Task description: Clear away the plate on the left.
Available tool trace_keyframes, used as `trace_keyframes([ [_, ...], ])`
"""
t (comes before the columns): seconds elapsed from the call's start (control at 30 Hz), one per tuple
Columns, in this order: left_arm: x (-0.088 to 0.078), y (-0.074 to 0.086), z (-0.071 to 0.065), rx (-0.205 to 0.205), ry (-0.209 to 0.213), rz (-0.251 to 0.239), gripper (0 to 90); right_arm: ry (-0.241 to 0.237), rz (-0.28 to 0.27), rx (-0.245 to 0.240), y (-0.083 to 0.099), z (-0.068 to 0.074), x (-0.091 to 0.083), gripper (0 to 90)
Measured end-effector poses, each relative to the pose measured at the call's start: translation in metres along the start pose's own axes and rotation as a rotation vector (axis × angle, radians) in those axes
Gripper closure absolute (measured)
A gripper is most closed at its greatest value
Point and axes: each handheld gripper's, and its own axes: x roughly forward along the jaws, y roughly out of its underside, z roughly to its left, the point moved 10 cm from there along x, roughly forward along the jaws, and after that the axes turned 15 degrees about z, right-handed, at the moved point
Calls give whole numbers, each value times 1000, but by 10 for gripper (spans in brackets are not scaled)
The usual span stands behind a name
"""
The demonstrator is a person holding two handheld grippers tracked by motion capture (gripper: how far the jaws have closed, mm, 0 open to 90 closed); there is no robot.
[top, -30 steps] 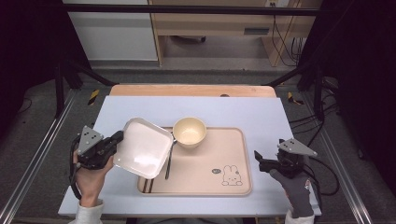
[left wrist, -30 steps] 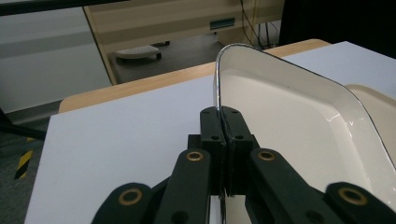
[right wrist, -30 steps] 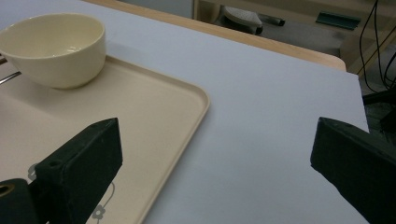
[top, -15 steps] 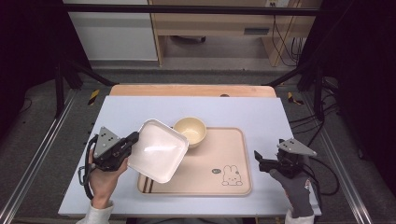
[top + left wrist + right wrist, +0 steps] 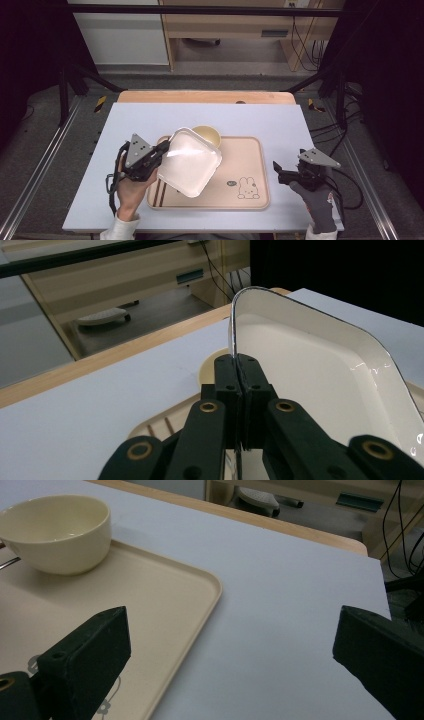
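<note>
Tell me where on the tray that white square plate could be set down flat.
Free patch: the tray floor right of the bowl, from its far rim down to the rabbit print. It is crowded at the tray's left end, where the left gripper holds the plate tilted over it, with the bowl just behind.

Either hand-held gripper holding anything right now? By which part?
The left hand-held gripper is shut on the white square plate, pinching its rim at the left edge. The right hand-held gripper is open, holding nothing.
</note>
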Motion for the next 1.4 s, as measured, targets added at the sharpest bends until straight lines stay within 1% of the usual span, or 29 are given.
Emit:
trace_keyframes([
  [0.07,6,-1,-5,2,6,3,888,-4,0,2,0,0,0,23],
  [0.1,12,-1,-10,7,5,7,888,-3,1,3,0,0,0,23],
  [0.2,18,-1,-16,12,13,14,888,-1,0,-1,0,0,0,23],
  [0.33,30,0,-24,7,30,26,888,-8,0,6,0,1,-1,23],
  [0.43,39,1,-31,4,43,36,888,-5,-3,6,0,0,-1,23],
  [0.77,68,-1,-61,19,86,66,888,-3,-8,7,-1,-2,-3,23],
  [0.9,79,2,-67,24,84,86,889,-3,-13,10,-1,-2,-4,23],
  [1.03,87,3,-73,21,87,97,889,-5,-12,11,-1,-2,-4,23],
  [1.2,102,7,-81,19,105,129,888,-2,-10,7,-1,-2,-3,23],
  [1.23,105,7,-83,13,112,131,888,-4,-10,10,-1,-2,-4,23],
  [1.33,111,9,-86,19,113,149,888,-7,-13,11,-1,-2,-5,23],
  [1.4,115,10,-87,12,121,157,888,-6,-15,9,-1,-3,-5,23],
])
